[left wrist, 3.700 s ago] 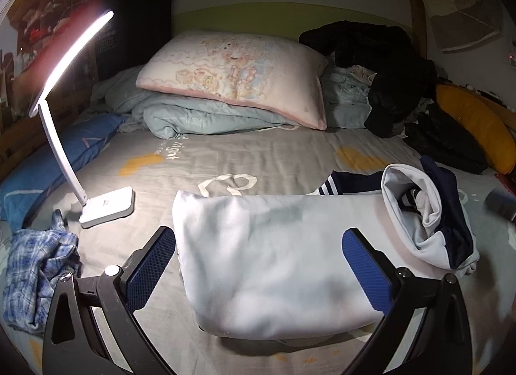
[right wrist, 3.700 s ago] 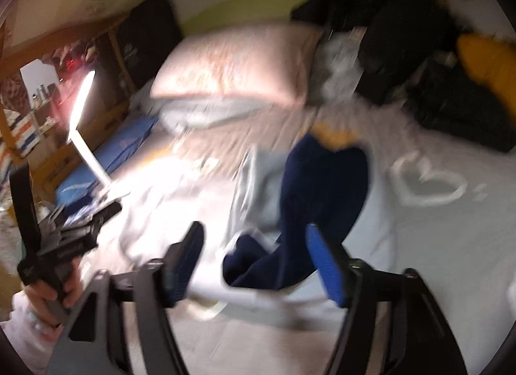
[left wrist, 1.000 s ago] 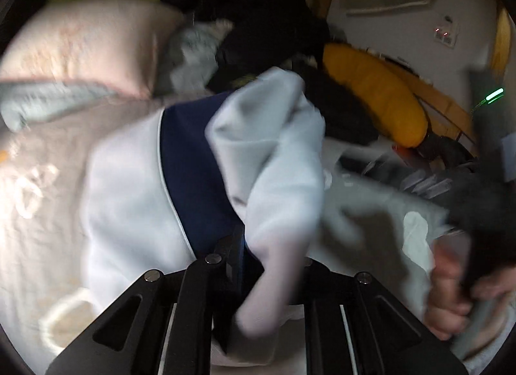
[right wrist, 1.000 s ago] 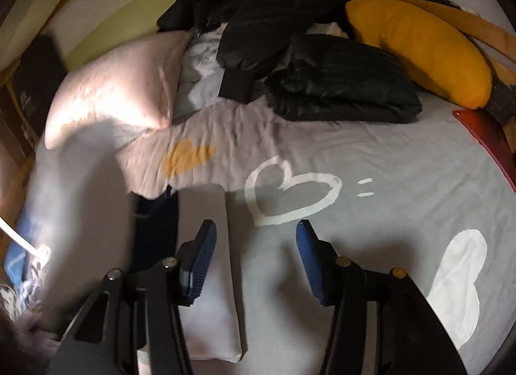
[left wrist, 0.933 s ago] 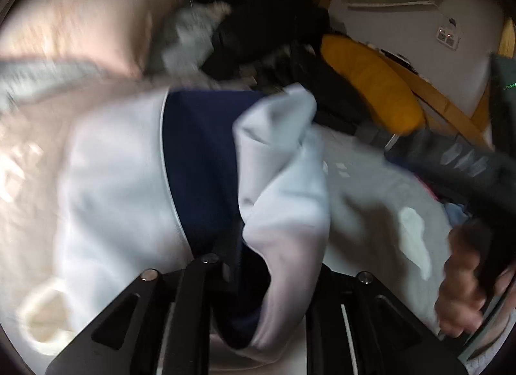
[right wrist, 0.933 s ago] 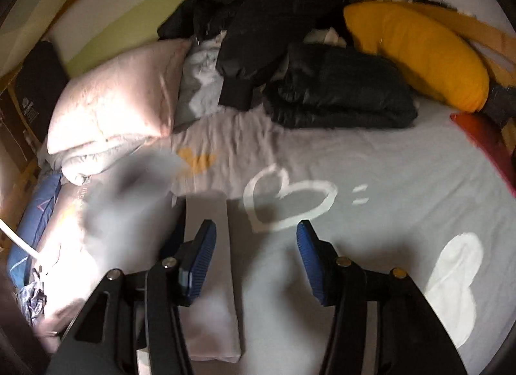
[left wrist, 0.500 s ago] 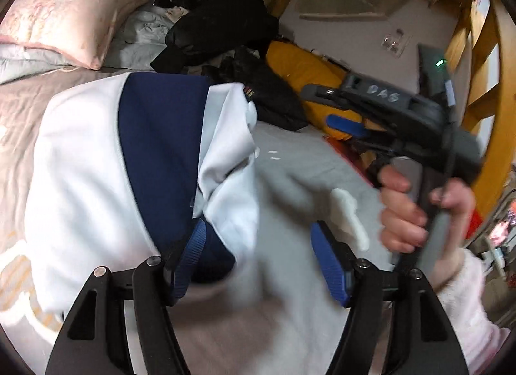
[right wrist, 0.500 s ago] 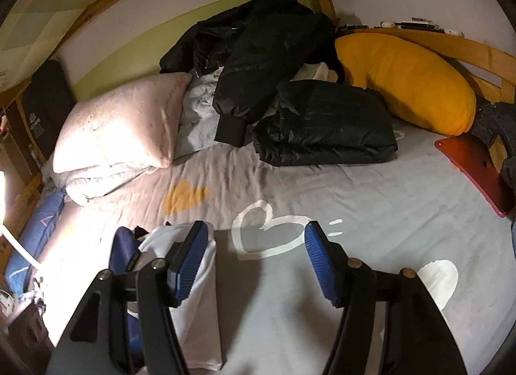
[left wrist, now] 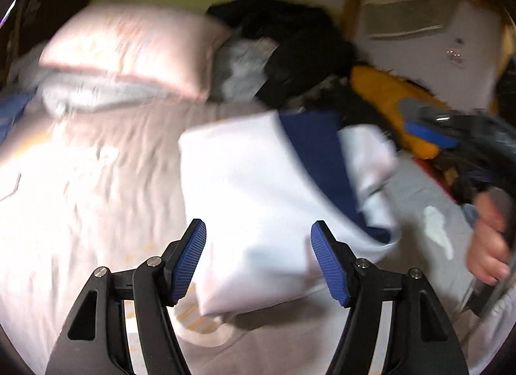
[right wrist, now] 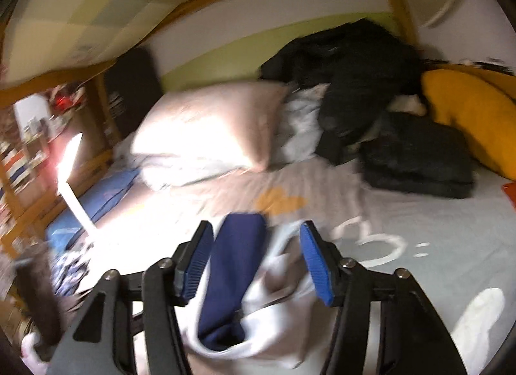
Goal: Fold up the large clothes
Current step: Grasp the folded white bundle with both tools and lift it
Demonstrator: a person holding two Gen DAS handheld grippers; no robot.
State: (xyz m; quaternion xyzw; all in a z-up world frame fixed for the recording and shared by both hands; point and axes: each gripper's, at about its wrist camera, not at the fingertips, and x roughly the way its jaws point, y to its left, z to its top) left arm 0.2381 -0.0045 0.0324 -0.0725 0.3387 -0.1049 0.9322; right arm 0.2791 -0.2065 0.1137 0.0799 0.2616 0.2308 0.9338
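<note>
Tongs, left (left wrist: 258, 259): spread wide, holding nothing; folded white-and-navy garment (left wrist: 258, 201) on the bed sheet (left wrist: 96, 197) just ahead of their tips. Tongs, right (right wrist: 256, 262): spread wide, holding nothing, over the garment's navy fold. Beyond: pink pillow (right wrist: 206, 130), black jackets (right wrist: 354, 75), yellow cushion (right wrist: 467, 117). Both views blurred.

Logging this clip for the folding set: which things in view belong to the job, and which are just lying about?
Job:
white and navy garment
left gripper, open
right gripper, open
bed sheet, the work surface

Lying about:
pink pillow
black jackets
orange cushion
desk lamp
</note>
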